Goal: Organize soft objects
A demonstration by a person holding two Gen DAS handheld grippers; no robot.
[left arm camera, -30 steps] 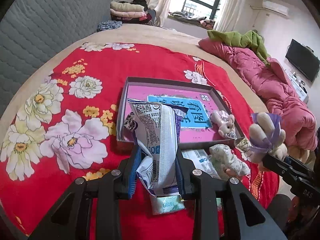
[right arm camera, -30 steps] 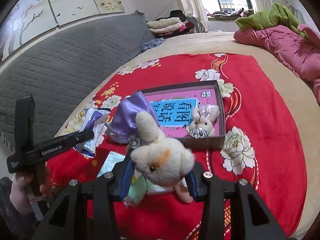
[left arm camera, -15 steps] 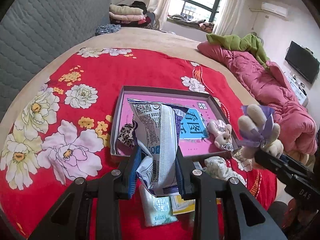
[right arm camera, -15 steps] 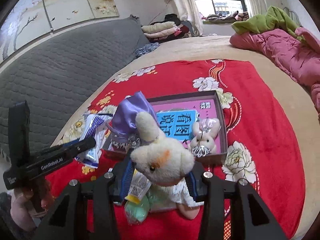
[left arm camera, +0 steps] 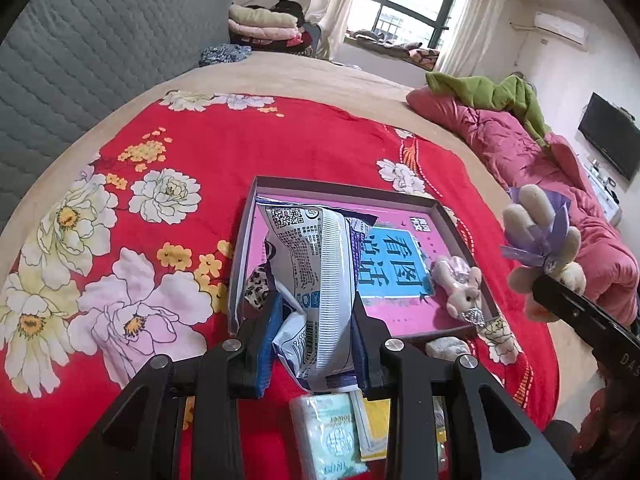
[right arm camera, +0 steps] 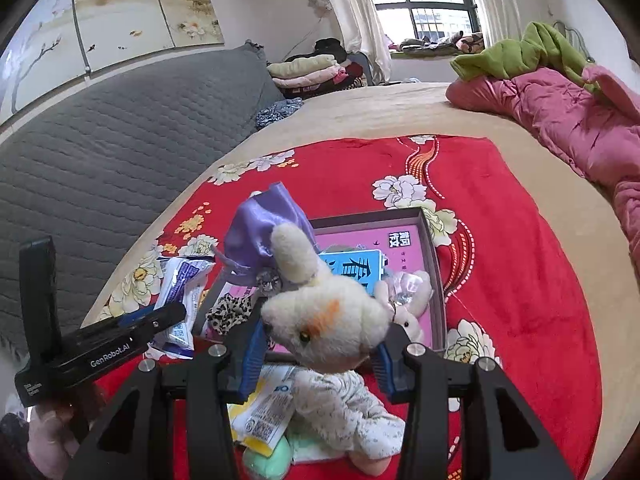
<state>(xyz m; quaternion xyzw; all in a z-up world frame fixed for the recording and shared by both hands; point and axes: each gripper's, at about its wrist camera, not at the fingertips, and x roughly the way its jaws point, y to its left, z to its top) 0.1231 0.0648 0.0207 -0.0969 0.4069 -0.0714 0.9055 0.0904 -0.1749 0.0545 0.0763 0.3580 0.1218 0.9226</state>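
My left gripper [left arm camera: 316,332] clamps the packet [left arm camera: 316,280], right gripper [right arm camera: 320,344] the rabbit [right arm camera: 324,328]; either could miss the tray [left arm camera: 460,232].

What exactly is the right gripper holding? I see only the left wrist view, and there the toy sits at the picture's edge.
Observer: A cream plush rabbit with an orange patch on its face. The right gripper clamps its head between the blue pads.
Operator: Is something lying under it?
Observer: Yes, a second plush in pale patterned clothes lies on the red blanket, right below the jaws.
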